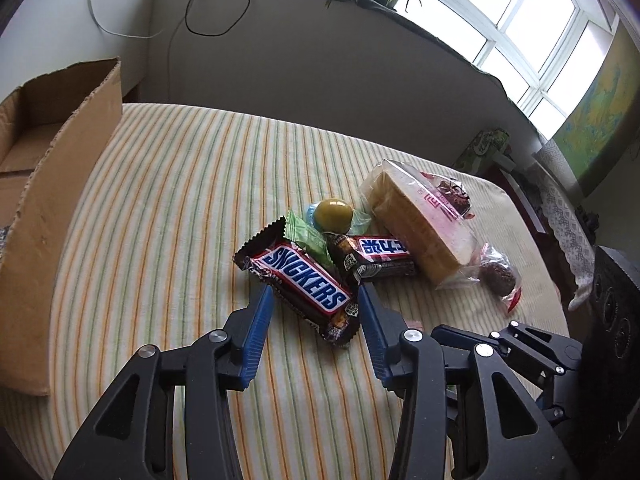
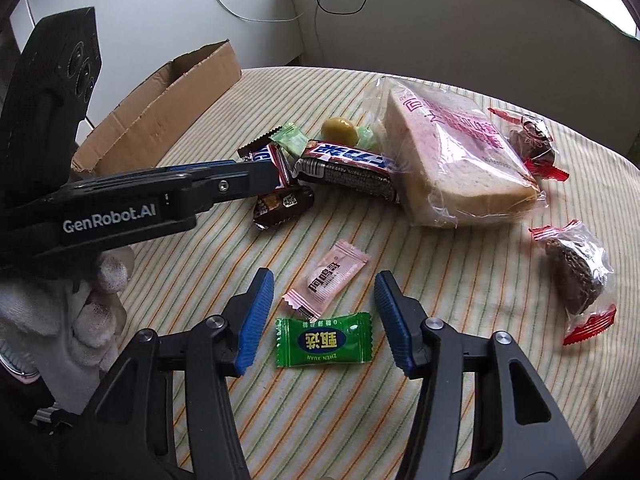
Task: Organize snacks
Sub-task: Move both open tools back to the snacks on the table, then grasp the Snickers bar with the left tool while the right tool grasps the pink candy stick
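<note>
**Both grippers poised over snacks**

The left gripper (image 1: 316, 292), jaws apart, straddles the Snickers bar (image 1: 302, 280). The right gripper (image 2: 324, 280), jaws wide, frames the pink candy (image 2: 326, 282) and green candy (image 2: 324, 340). The cardboard box (image 2: 168, 114) sits at ten o'clock.

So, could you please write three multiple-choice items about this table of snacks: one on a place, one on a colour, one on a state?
1. Where is the cardboard box?
A. at the table's edge, beyond the left gripper
B. on top of the bread
C. under the green candy

2. What colour is the candy wrapper nearest the right gripper?
A. pink
B. green
C. blue

3. What is the state of the left gripper's jaws around the Snickers bar?
A. shut tight on it
B. holding the bread
C. open, one on each side

Answers: 1 A, the box stands behind the snack pile; 2 B, the green wrapper lies between the right gripper's jaws; 3 C, gaps show beside the bar.
</note>
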`<state>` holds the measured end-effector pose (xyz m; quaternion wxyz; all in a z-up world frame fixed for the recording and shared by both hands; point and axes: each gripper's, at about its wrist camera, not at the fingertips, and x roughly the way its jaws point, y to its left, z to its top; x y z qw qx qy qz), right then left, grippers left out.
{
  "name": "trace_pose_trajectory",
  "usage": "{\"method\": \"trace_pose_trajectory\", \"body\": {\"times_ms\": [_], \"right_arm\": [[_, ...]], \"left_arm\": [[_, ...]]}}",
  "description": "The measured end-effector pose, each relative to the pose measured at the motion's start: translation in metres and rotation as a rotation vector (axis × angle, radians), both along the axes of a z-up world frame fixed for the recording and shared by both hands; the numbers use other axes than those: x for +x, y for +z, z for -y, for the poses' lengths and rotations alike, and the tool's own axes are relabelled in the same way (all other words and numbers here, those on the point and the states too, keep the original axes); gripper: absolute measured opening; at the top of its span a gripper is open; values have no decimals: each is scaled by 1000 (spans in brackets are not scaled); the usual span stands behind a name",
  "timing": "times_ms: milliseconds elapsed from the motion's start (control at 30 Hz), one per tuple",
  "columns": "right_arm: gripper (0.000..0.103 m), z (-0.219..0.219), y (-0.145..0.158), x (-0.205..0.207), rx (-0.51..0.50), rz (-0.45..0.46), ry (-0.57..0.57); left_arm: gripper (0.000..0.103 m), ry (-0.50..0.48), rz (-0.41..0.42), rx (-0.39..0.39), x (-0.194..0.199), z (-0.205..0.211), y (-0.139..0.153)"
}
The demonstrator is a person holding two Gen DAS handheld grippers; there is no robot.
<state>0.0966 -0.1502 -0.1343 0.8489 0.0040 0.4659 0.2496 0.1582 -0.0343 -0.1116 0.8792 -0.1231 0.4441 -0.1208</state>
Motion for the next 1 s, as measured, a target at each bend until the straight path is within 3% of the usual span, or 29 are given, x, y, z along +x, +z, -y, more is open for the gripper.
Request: {"method": "trace_pose_trajectory", "body": {"times_ms": [433, 700, 1000], "right_arm": [[51, -19, -2, 11, -70, 42, 2], [21, -21, 0, 15, -121, 56, 11], [20, -9, -1, 13, -93, 51, 3]], "left_arm": [[43, -4, 39, 123, 13, 12, -8], [30, -21, 51, 154, 16, 3, -7], [29, -31, 58, 156, 18, -4, -7]]}}
